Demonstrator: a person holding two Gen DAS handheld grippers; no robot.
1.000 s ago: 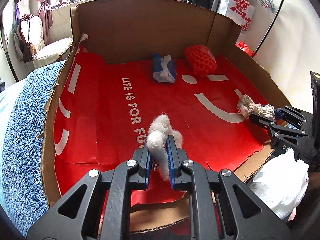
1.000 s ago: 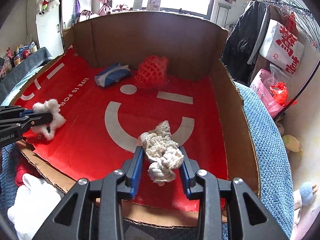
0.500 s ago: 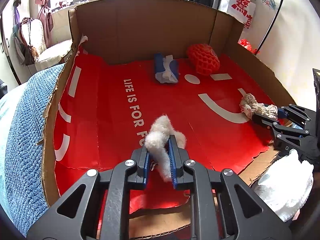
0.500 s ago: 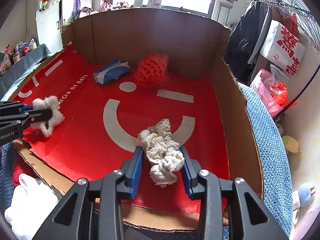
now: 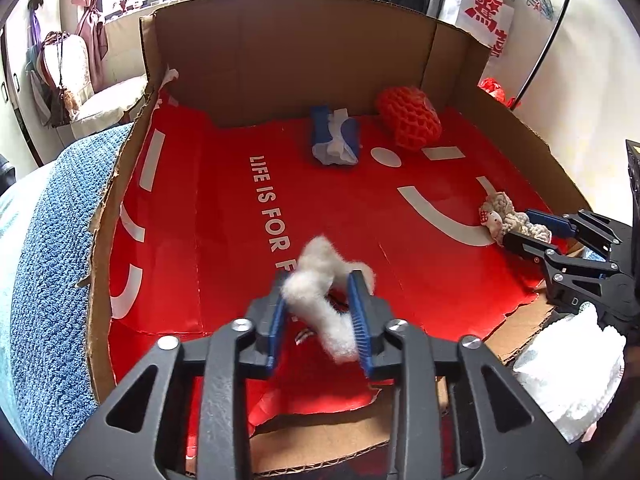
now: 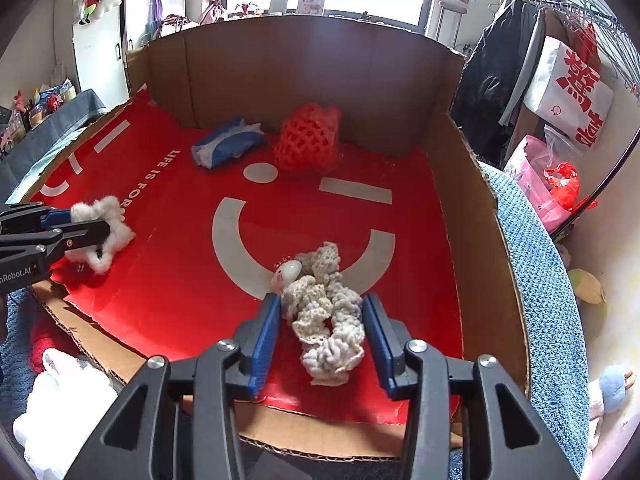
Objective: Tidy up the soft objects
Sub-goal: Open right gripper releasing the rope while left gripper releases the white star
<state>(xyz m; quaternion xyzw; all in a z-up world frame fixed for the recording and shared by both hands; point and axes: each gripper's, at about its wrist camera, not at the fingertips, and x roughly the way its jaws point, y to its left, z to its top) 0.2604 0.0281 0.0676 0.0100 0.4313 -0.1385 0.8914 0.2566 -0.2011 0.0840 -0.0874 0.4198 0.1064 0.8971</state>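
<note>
You are working over an open cardboard box [image 5: 304, 68] lined with a red printed sheet [image 5: 224, 216], set on a blue knitted blanket [image 5: 44, 264] in a bedroom with a window and pink curtains at the back. The sheet reads "LIFE IS FOR F…" in white beside a large smiley; the last word is covered by what you hold. A white bag [image 6: 572, 92] with big red characters hangs at the clothes rack on the right.

Your left gripper [image 5: 320, 280] has just been opening: the blue pads stand moderately apart, and the fluffy white toy [image 5: 316, 284] lies loosely between them on the sheet near the box's front edge, brushing both pads, not squeezed. Your right gripper [image 6: 320, 304] has also just been widening; the cream crochet doll [image 6: 324, 312] lies between the pads with a gap on each side, on the smiley's mouth.

At the back wall lie a blue tissue pack [image 5: 334, 140] and, just beside it, a red foam net [image 5: 410, 124].

Only the right view shows "nRobot.AI" printed on the left gripper's side, a figure hanging on the far-left wall, and pink bags past the box. Only the left view shows a cushioned chair [image 5: 100, 100] at the left. Both show a white cloth [image 5: 568, 376] outside the box's front.
</note>
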